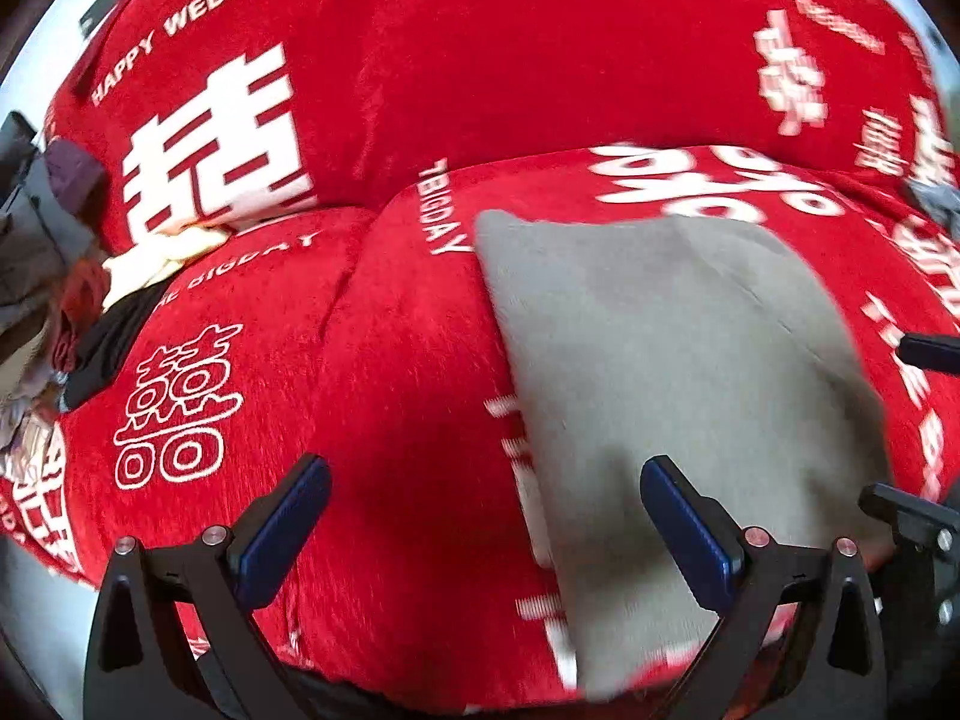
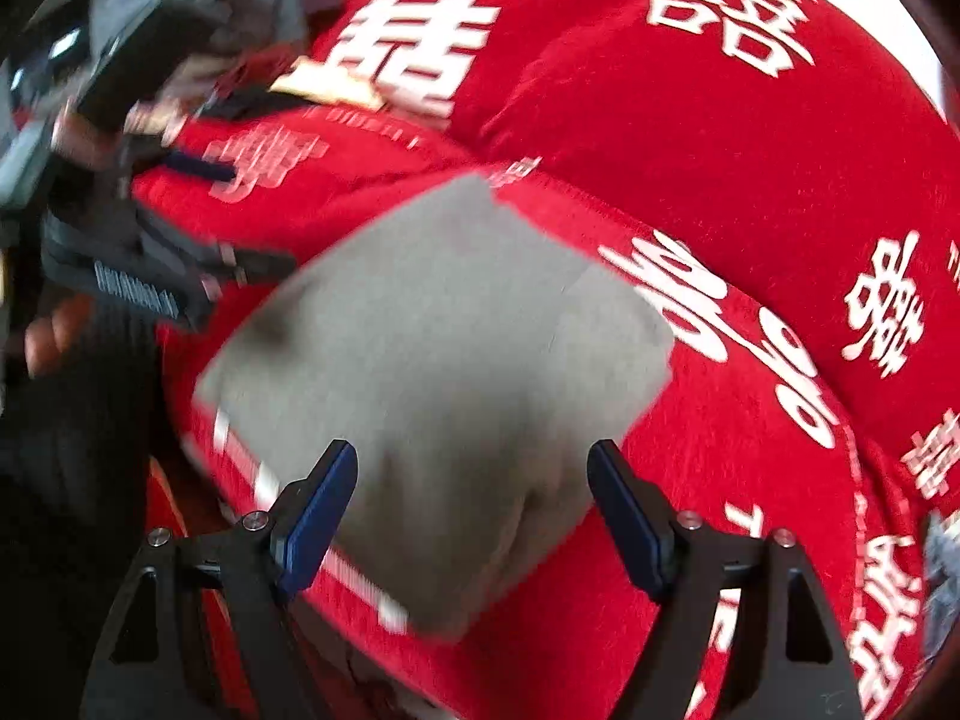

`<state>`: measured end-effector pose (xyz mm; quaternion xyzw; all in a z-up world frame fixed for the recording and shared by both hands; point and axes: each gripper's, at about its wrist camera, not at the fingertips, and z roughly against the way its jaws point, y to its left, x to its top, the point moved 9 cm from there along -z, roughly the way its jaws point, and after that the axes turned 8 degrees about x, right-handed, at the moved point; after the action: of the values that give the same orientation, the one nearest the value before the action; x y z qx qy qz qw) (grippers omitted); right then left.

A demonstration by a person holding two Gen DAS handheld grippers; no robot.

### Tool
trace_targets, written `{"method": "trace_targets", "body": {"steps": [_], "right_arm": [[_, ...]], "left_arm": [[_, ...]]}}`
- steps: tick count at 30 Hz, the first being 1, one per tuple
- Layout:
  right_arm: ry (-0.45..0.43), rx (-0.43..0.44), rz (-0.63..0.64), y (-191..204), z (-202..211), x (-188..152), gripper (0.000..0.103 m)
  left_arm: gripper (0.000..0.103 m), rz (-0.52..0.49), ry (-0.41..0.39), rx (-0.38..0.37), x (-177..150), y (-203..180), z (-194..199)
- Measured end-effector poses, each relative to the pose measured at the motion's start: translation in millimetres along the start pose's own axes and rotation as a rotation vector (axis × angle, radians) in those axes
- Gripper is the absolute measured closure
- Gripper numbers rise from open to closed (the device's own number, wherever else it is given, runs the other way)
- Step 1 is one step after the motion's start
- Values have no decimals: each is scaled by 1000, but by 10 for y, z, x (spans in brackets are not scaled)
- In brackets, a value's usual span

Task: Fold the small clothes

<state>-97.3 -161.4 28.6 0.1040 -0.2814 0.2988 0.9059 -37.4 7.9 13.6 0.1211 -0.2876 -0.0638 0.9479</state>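
Observation:
A grey garment (image 1: 672, 360), folded into a flat rectangle, lies on the red sofa seat cushion (image 1: 408, 396). My left gripper (image 1: 486, 516) is open and empty, held above the cushion at the garment's left edge. In the right wrist view the same grey garment (image 2: 444, 372) lies flat under my right gripper (image 2: 474, 504), which is open and empty above its near part. The left gripper (image 2: 198, 276) shows at the left of that view, beside the garment. The right gripper's fingertip (image 1: 927, 354) pokes in at the right edge of the left wrist view.
The sofa has a red cover with white wedding lettering; its backrest (image 1: 540, 60) rises behind the seat. A heap of mixed clothes (image 1: 72, 300) lies on the left end of the sofa, also in the right wrist view (image 2: 198, 18). More grey cloth (image 1: 936, 198) sits at the right.

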Motion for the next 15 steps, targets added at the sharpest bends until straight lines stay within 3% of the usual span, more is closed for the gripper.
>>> {"method": "trace_targets", "body": {"steps": [2, 4, 6, 9, 13, 15], "right_arm": [[64, -8, -85, -160, -272, 68, 21], [145, -12, -164, -286, -536, 37, 19], [125, 1, -210, -332, -597, 81, 13], [166, -16, -211, -335, -630, 94, 11], [251, -35, -280, -389, -579, 77, 11], [255, -41, -312, -395, -466, 72, 11]], "left_arm": [[0, 3, 64, 80, 21, -1, -242], [0, 17, 83, 75, 7, -57, -350], [0, 22, 77, 87, 14, -56, -349], [0, 3, 80, 104, 12, -78, -334], [0, 26, 119, 75, 43, -46, -267], [0, 51, 109, -13, 64, -105, -110]]}}
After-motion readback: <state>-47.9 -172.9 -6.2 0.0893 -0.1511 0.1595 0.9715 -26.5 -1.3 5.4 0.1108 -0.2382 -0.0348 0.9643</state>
